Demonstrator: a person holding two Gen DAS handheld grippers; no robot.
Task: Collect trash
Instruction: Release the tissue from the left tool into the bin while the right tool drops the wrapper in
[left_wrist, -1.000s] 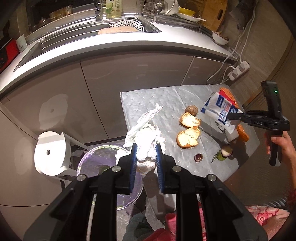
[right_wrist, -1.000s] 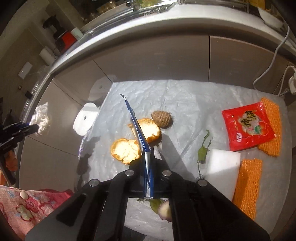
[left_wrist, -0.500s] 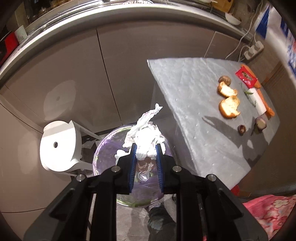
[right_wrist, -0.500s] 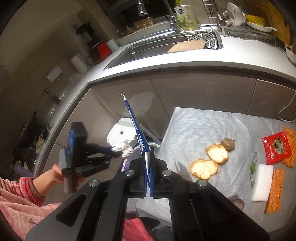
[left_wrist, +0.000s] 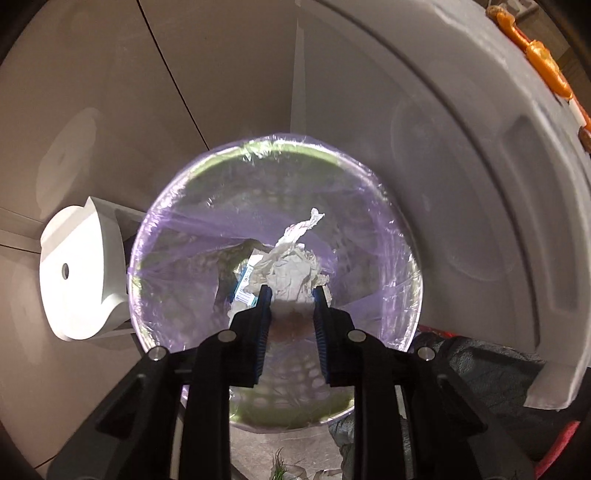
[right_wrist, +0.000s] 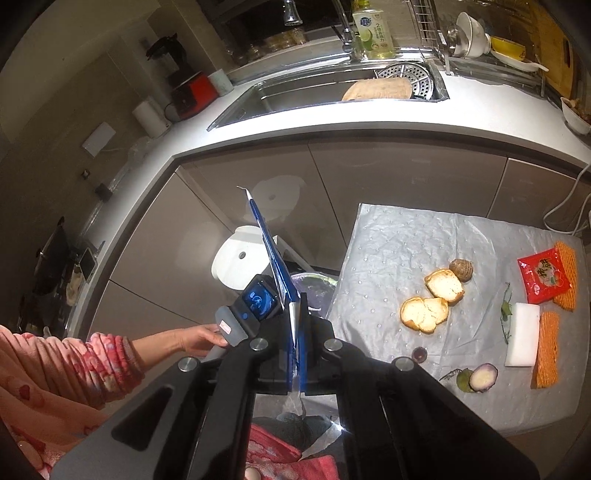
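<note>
In the left wrist view my left gripper (left_wrist: 290, 295) is shut on a crumpled white tissue (left_wrist: 291, 266) and holds it low over the mouth of a round bin lined with a purple bag (left_wrist: 177, 236). A blue and white scrap (left_wrist: 242, 286) lies inside the bin. In the right wrist view my right gripper (right_wrist: 295, 302) is shut on a flat blue and white wrapper (right_wrist: 267, 243) that stands up on edge, above the bin (right_wrist: 317, 286) and left of the grey table (right_wrist: 406, 236). The left gripper's handle (right_wrist: 255, 306) shows there too, held by a hand.
Bread pieces (right_wrist: 430, 301), a brown shell (right_wrist: 461, 269), a red packet (right_wrist: 543, 275), orange netting (right_wrist: 548, 341), a white block (right_wrist: 521, 334) and vegetable scraps (right_wrist: 480, 376) lie on the table. A white stool (left_wrist: 77, 273) stands left of the bin. Cabinets and a sink counter (right_wrist: 332, 125) are behind.
My left gripper has dropped down close over the bin with the tissue. My right gripper has lifted off the table and swung left over the bin with the wrapper.
</note>
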